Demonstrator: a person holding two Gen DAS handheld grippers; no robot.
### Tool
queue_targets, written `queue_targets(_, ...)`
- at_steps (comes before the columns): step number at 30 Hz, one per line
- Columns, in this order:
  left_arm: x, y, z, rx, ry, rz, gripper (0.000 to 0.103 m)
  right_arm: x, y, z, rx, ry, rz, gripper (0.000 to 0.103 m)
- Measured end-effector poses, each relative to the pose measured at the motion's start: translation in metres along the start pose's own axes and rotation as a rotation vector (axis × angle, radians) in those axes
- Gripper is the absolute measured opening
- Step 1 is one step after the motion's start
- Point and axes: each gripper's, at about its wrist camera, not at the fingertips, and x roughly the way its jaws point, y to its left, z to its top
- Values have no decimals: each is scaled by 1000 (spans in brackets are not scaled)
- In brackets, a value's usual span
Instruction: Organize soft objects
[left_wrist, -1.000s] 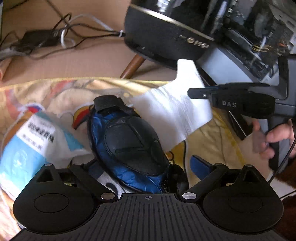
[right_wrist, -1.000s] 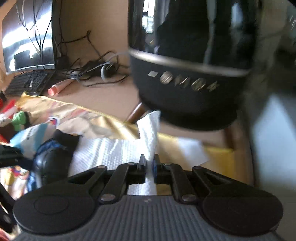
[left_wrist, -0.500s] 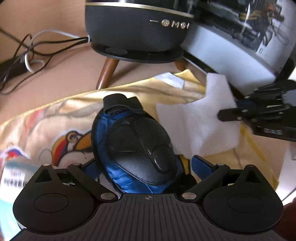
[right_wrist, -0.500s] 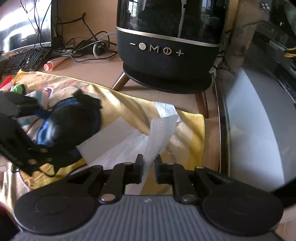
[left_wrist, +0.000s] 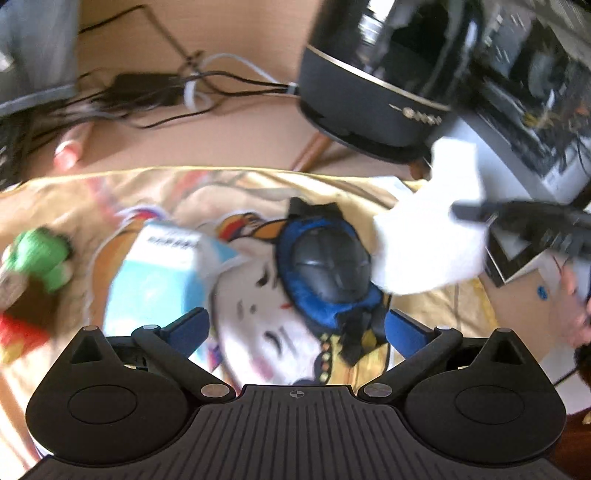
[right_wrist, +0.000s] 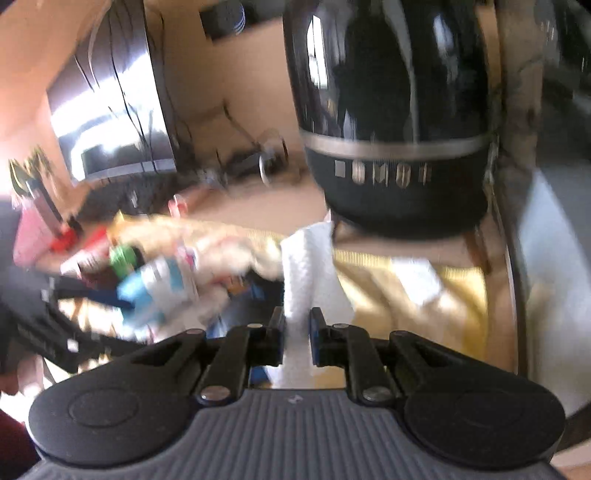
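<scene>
Yellow printed cloth (left_wrist: 369, 192) under you: one blue-black pad (left_wrist: 328, 269) lies free between your left gripper's (left_wrist: 295, 332) jaws, still widening; right gripper (right_wrist: 297, 328) nearly closed, pinching one white tissue (right_wrist: 306, 269); one black speaker (right_wrist: 395, 147) stands beyond.

Home desk: speaker (left_wrist: 373, 99), monitor (right_wrist: 114, 110), tangled cables (left_wrist: 155, 96).

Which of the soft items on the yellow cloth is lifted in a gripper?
The white paper towel: it hangs pinched in the right gripper. The blue-and-black pouch and green plush toy lie loose on the cloth.
</scene>
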Motion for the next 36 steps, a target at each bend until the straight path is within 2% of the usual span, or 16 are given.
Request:
queue_targets(4,-15,22,-10,-95,-26,-37,103,-40,1,19,13,-83,-44,15)
queue_targets(7,-18,44,-13,-195,-34,-75,103,-55,10,18,-25,-88,-127,16)
queue_targets(10,-22,67,-19,-282,-28,-84,103,-36,13,4,9,-15,-193,18)
queue_targets(12,-32,81,-27,-312,-31,-86,103,-10,17,-12,44,42,-202,18)
queue_targets(16,-61,115,-46,-350,-41,-50,103,46,32,-44,67,150,-290,16)
queue_targets(20,-91,148,-64,-387,-58,-35,103,66,44,-61,136,155,-388,17)
queue_targets(22,-103,163,-73,-399,-70,-33,103,65,50,-62,163,147,-433,29)
queue_targets(23,-107,168,-76,-404,-73,-31,103,63,53,-63,174,142,-460,46)
queue_targets(24,-111,174,-78,-408,-75,-29,103,60,56,-63,179,131,-482,57)
queue_targets(28,-125,193,-84,-383,-89,-21,103,47,76,-60,141,91,-571,66)
queue_targets(30,-131,199,-82,-339,-99,-3,103,36,90,-57,130,39,-608,85)
queue_targets(33,-136,203,-78,-261,-115,49,103,18,119,-55,119,-89,-631,103)
queue_targets(36,-134,200,-79,-220,-112,99,103,13,152,-59,91,-156,-658,103)
